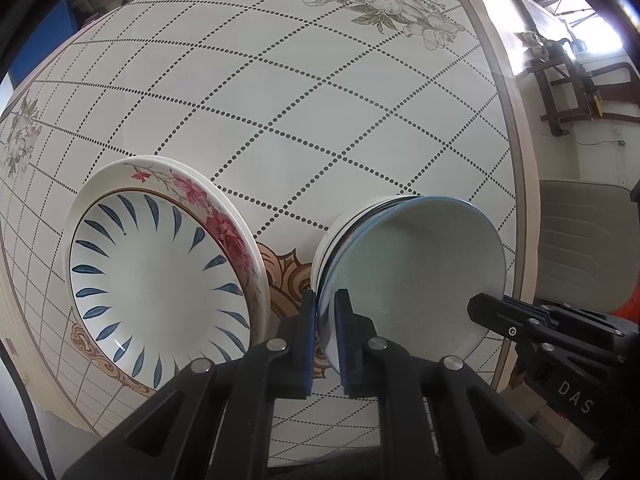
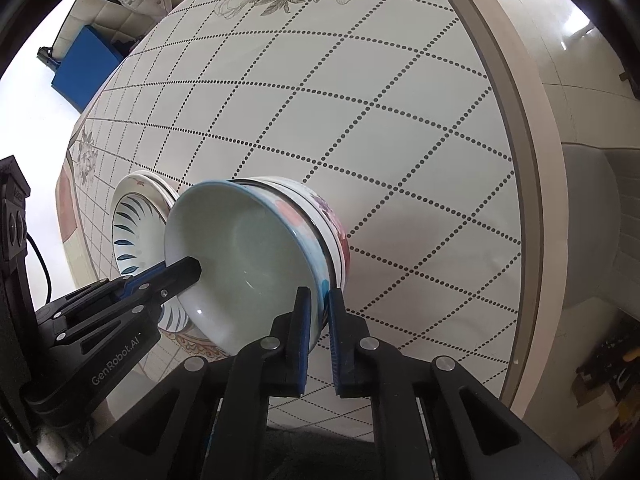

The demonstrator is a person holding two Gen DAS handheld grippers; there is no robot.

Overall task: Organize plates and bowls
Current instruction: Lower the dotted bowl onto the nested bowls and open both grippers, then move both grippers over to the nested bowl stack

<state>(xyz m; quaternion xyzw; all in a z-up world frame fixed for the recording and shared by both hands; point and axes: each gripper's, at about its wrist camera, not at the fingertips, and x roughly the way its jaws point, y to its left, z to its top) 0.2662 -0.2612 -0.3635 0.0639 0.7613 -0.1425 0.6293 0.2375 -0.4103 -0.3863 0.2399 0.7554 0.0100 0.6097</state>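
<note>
Both tongs are clenching the rim of the top bowl (image 1: 416, 272) of a bowl stack (image 2: 336, 216) sitting on the tabletop (image 1: 320, 120). The left tongs (image 1: 326, 340) are gripping the rim on one side, the right tongs (image 2: 318, 340) on the opposite side. Just beside the stack, a pile of plates (image 1: 160, 276) is resting on the tabletop, the top plate showing blue leaf strokes.
</note>
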